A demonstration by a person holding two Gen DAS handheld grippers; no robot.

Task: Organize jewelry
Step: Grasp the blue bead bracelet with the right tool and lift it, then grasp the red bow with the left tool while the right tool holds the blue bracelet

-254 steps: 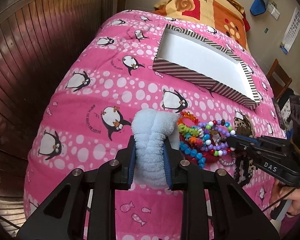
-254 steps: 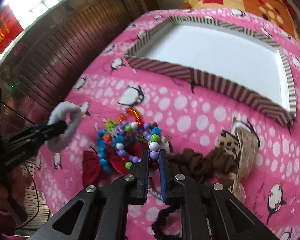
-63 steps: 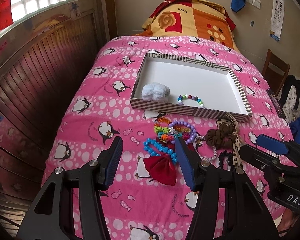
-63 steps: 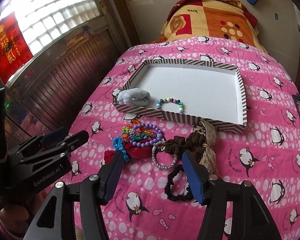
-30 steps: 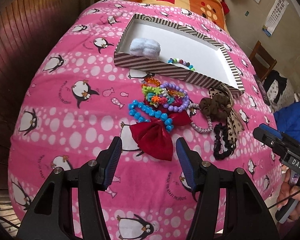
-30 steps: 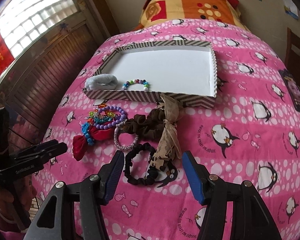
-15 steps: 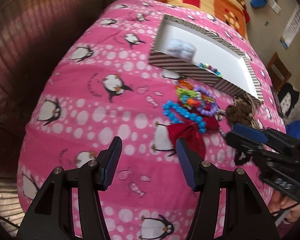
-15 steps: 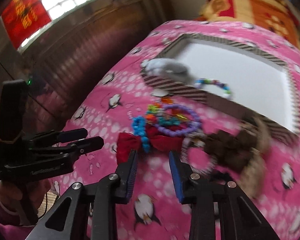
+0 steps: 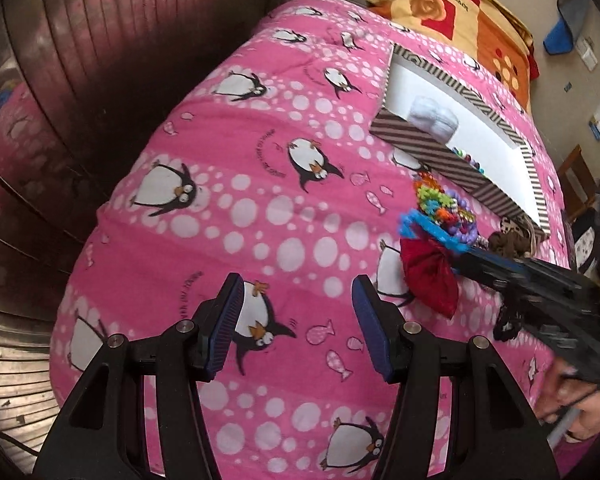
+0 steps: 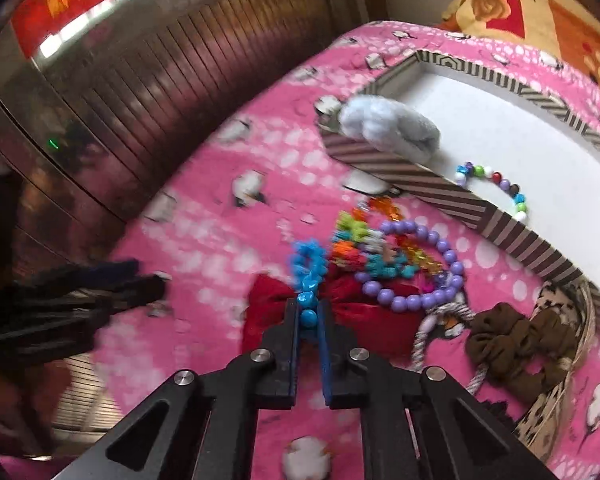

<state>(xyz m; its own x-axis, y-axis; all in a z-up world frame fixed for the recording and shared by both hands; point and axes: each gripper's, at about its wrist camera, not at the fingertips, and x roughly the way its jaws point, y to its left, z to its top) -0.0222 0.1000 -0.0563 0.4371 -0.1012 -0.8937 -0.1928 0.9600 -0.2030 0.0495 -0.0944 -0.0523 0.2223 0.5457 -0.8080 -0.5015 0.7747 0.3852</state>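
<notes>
Right wrist view: right gripper [image 10: 309,314] pinches blue bead bracelet [image 10: 309,266]; left gripper [image 9: 296,322] gapes wide, empty.

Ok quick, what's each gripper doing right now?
Left gripper: open, empty, over the bedspread.
Right gripper: shut on the blue bracelet, above the red bow.

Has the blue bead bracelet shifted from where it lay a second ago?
Yes. The right tongs are shut on the blue bead bracelet, which now stretches across the red bow instead of lying curled at its upper edge.
</notes>
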